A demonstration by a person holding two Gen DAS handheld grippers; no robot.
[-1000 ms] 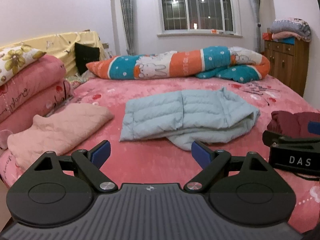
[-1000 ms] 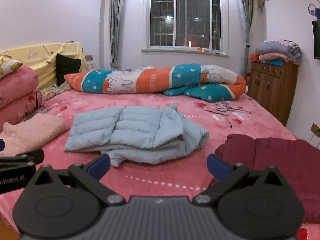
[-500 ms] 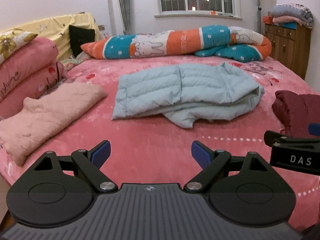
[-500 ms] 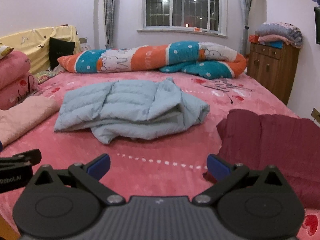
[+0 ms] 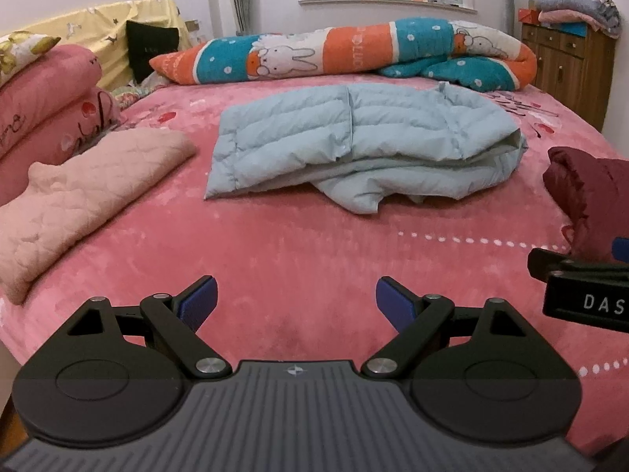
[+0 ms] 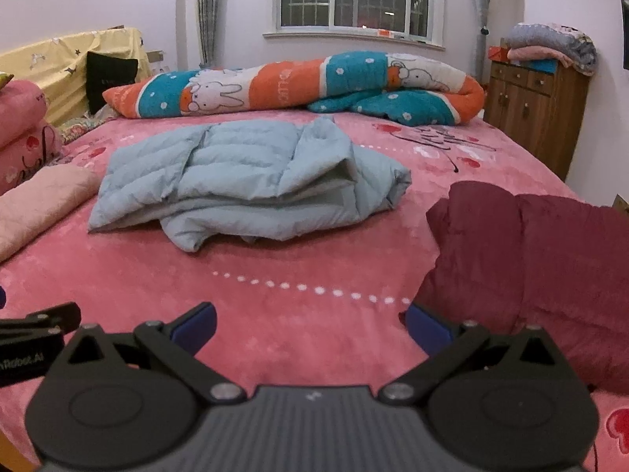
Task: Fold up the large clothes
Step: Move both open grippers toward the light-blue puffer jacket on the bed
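- The blue jacket (image 5: 365,145) lies rumpled mid-bed (image 5: 298,259), half folded, well ahead of both tools.
- Left gripper (image 5: 295,301) and right gripper (image 6: 310,324) hover with jaws wide, holding nothing.
- Looks like the approach; next, pinch the jacket's near hem.

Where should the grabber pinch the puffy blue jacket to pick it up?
Probably the loose flap of the light blue jacket that spills toward the near edge. It sticks out thin and rumpled from the thicker folded layers, so open fingers coming in low from the front could close around it.
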